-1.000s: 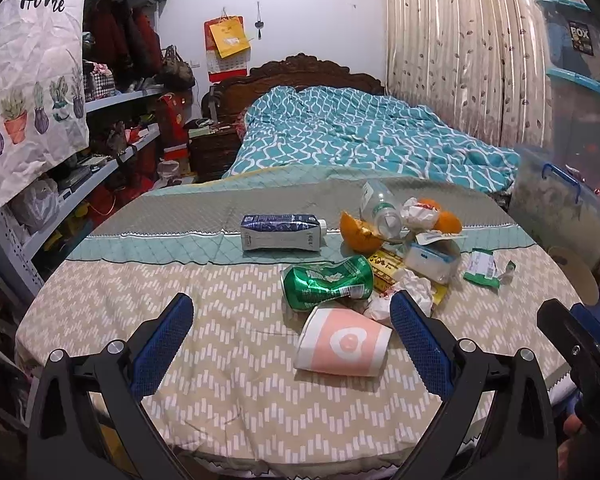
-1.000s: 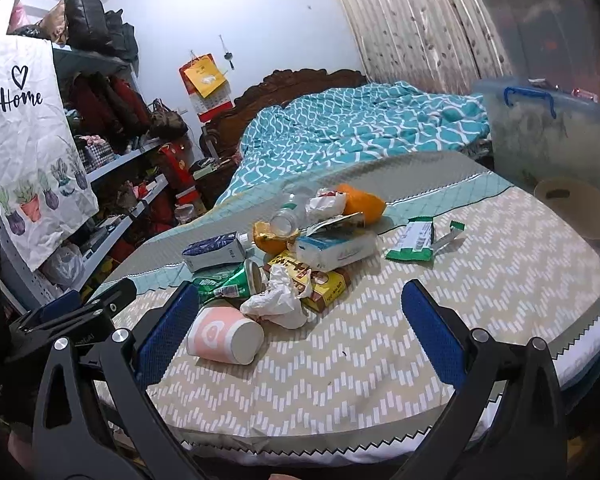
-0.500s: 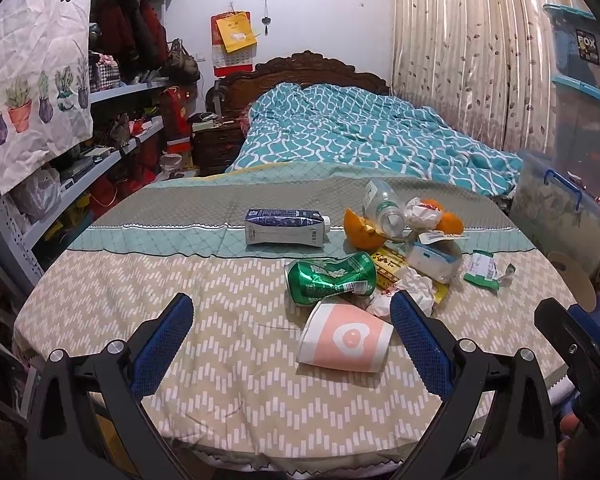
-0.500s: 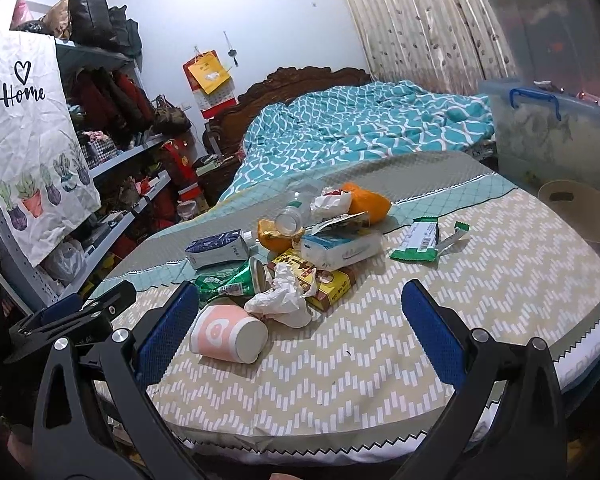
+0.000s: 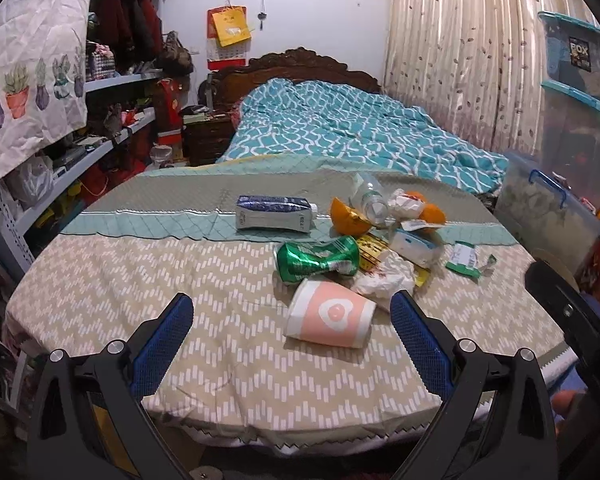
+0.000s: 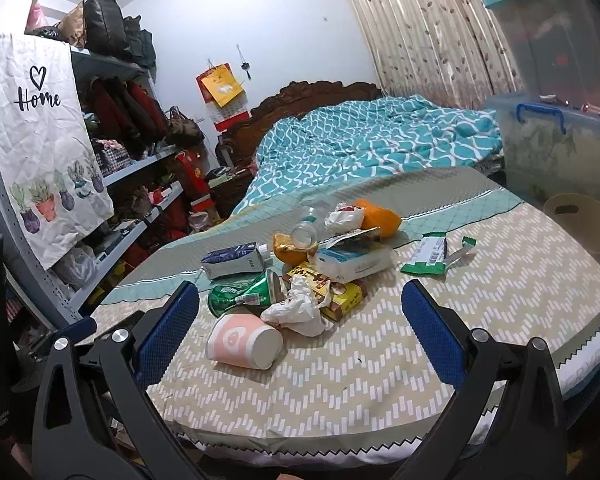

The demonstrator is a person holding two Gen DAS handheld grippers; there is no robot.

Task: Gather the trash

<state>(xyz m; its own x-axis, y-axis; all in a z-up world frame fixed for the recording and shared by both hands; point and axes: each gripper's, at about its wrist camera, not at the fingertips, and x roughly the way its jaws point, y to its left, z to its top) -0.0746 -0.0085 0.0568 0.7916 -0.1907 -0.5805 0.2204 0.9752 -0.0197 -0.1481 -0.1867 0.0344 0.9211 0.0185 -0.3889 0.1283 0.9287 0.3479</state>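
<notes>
Two hand-held grippers are in your grip, and both are released: the left hand-held gripper (image 5: 291,318) has its blue pads spread wide at the bottom of its frame with nothing between them, and the right hand-held gripper (image 6: 300,306) stands the same way, holding nothing. Your trash sits in one heap on the counter (image 5: 140,280), right of centre in the left view and at centre in the right view. Nearest you lies a pink paper cup (image 5: 329,314) on its side, between the left pads in the picture but not touched by them. Just behind it rests a crushed green can (image 5: 317,258), touching a crumpled white tissue (image 5: 384,278) to its right. Behind those you see a yellow wrapper (image 6: 332,288), a white tissue pack (image 6: 354,262), orange peel (image 5: 350,218), a clear plastic bottle (image 5: 370,200) and a blue-and-white carton (image 5: 274,218) lying flat at the heap's left edge. Off to the right, a little apart from the heap, lies a green wrapper (image 6: 430,258). Beyond the counter, in the upper middle of both frames, a bed with a teal quilt (image 5: 340,128) fills the background.
</notes>
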